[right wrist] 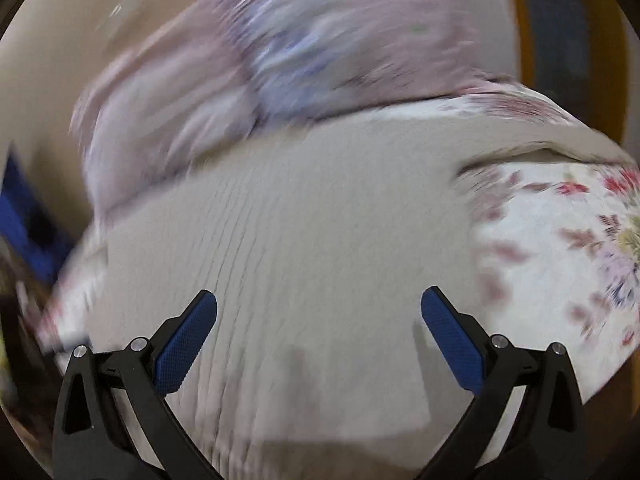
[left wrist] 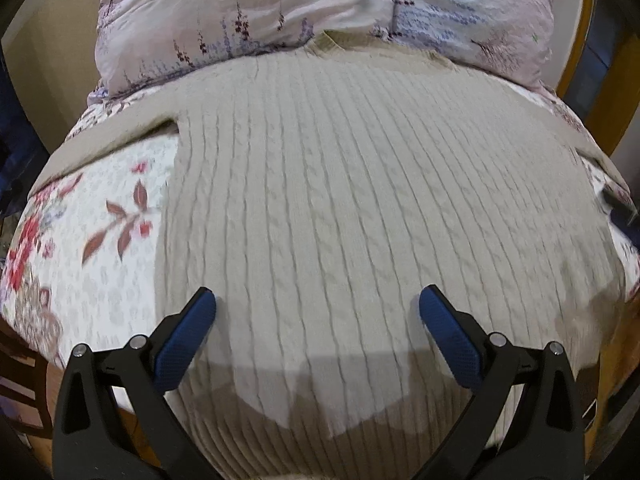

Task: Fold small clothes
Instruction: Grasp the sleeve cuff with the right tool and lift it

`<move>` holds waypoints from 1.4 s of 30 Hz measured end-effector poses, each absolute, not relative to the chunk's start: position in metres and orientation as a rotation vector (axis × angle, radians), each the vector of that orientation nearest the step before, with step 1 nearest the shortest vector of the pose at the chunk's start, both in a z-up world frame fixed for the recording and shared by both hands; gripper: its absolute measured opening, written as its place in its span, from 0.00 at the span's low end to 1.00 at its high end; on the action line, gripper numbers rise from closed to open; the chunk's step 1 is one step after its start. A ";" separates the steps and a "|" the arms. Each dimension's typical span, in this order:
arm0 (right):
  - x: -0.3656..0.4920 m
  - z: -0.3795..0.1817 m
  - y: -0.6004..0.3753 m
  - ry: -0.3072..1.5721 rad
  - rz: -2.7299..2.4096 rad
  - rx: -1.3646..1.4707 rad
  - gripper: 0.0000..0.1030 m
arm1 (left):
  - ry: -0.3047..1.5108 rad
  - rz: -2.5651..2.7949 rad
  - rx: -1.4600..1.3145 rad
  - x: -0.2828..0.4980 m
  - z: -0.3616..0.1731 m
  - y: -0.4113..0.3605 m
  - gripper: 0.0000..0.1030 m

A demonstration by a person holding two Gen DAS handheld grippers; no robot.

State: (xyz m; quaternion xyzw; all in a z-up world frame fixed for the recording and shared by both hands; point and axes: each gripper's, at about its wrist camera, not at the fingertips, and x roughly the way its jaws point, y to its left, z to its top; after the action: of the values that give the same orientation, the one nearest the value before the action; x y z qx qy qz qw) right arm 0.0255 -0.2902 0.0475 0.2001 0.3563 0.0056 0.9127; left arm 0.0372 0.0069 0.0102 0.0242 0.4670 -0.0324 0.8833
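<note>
Both tongs stand wide apart and hold nothing: the left tongs (left wrist: 317, 304) hang over the lower middle of the sweater, the right tongs (right wrist: 319, 304) over its lower right part, though that view is smeared with blur.

The bed (left wrist: 120, 264), under a floral cover, carries everything; a lilac quilt (left wrist: 248, 16) is heaped along its far side. The cream cable-knit sweater (left wrist: 352, 184) lies flat and face-up across the middle of the bed, collar (left wrist: 332, 42) touching the quilt, one sleeve (left wrist: 100, 148) running out toward the left edge, the hem nearest the cameras.

It looks thick, soft and fairly heavy for a knit. It should drape and stretch rather than hold a crease, and a pinch in the middle of the body would likely lift only a bunch. The ribbed surface should grip well against the textured pads (left wrist: 186, 344). Better holds, I judge, are the firmer edges: hem corners, shoulder seams, or a cuff, one in each tongs.
</note>
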 end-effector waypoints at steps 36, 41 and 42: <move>0.115 0.005 -0.528 0.660 -0.547 0.852 0.10 | 0.808 -0.224 -0.107 0.181 0.059 0.031 0.98; 0.129 0.045 -0.484 0.597 -0.385 0.663 0.10 | 0.788 -0.254 -0.152 0.184 0.059 0.034 0.98; 0.133 0.053 -0.469 0.590 -0.322 0.629 0.10 | 0.788 -0.262 -0.166 0.185 0.059 0.035 0.98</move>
State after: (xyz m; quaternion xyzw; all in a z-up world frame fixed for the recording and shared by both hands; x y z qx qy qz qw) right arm 0.1326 -0.4686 0.0526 0.3036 0.2846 -0.1554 0.8959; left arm 0.1847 0.0345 0.0585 -0.0806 0.3823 -0.1271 0.9117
